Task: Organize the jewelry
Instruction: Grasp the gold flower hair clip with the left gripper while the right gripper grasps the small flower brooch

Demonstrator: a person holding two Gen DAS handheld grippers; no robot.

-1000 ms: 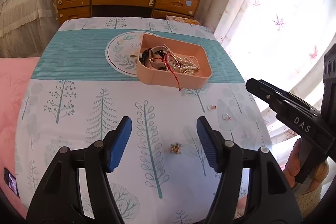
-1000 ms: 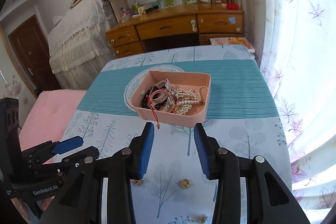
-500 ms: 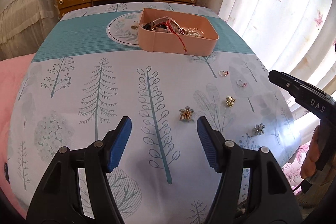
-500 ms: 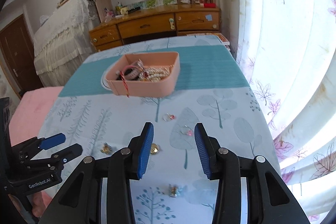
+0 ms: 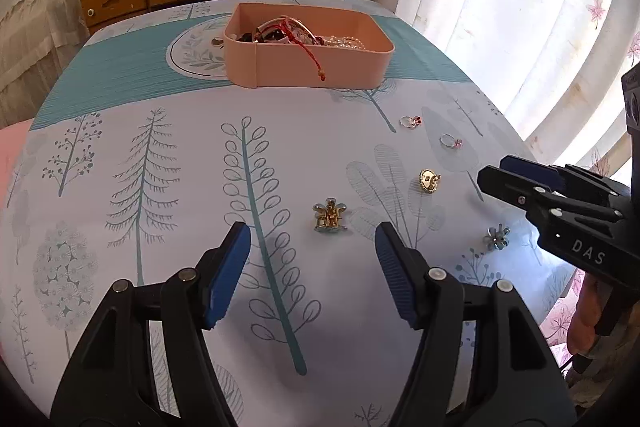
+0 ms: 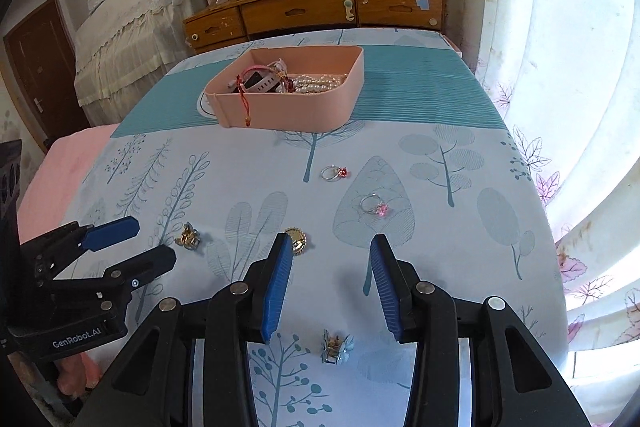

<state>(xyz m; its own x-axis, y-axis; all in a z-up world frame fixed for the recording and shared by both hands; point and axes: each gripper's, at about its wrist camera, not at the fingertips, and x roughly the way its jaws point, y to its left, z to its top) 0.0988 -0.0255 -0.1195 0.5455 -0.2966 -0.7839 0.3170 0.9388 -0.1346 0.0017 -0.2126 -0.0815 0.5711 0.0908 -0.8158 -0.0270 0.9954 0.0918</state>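
A pink tray with bracelets and pearls stands at the far middle of the table. Loose pieces lie on the cloth: a gold-blue hair clip, a gold brooch, two rings with pink stones, and a blue flower clip. My left gripper is open, just short of the gold-blue hair clip. My right gripper is open above the flower clip.
The table carries a tree-print cloth with a teal band. A wooden dresser stands behind it, curtains to the right, a pink cushion to the left. The table's right edge is near the flower clip.
Both grippers have dropped lower and pulled back toward the near side of the table. The loose pieces now show larger and closer. Both stay open.
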